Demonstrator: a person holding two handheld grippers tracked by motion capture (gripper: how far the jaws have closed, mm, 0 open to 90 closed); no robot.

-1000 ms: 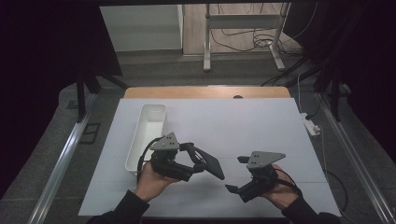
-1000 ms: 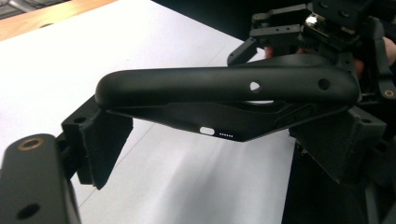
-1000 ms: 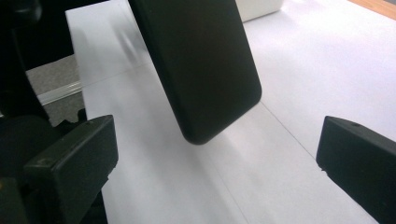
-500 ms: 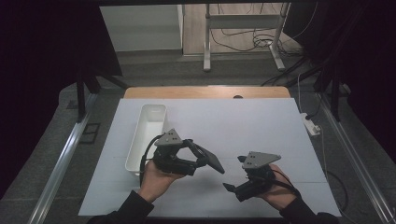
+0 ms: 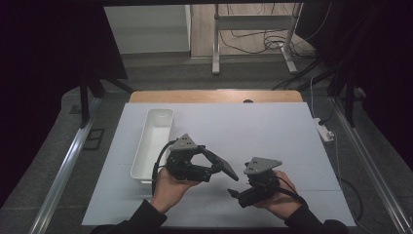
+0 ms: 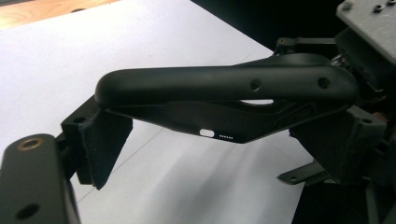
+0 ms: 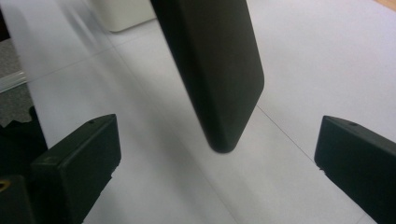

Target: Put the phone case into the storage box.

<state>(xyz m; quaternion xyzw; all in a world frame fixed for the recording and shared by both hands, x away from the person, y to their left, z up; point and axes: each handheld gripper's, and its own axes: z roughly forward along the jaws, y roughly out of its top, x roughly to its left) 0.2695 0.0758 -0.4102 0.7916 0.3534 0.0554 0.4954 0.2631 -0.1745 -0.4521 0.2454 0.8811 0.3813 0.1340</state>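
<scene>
Phone case (image 5: 221, 165), black, is pinched by the left gripper (image 6: 224, 140) above the white table (image 5: 272, 131); compared with a second earlier it sits slightly nearer the right gripper (image 7: 217, 154), whose jaws are spread, suggesting a handover.

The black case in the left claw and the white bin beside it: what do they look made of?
The black case looks like matte moulded plastic, possibly rubbery: soft sheen, rounded edges, punched holes and a thin hollow shell. The white bin looks like smooth, slightly glossy rigid plastic, with thin walls and rounded corners. The left claw grips the case across its width.
</scene>
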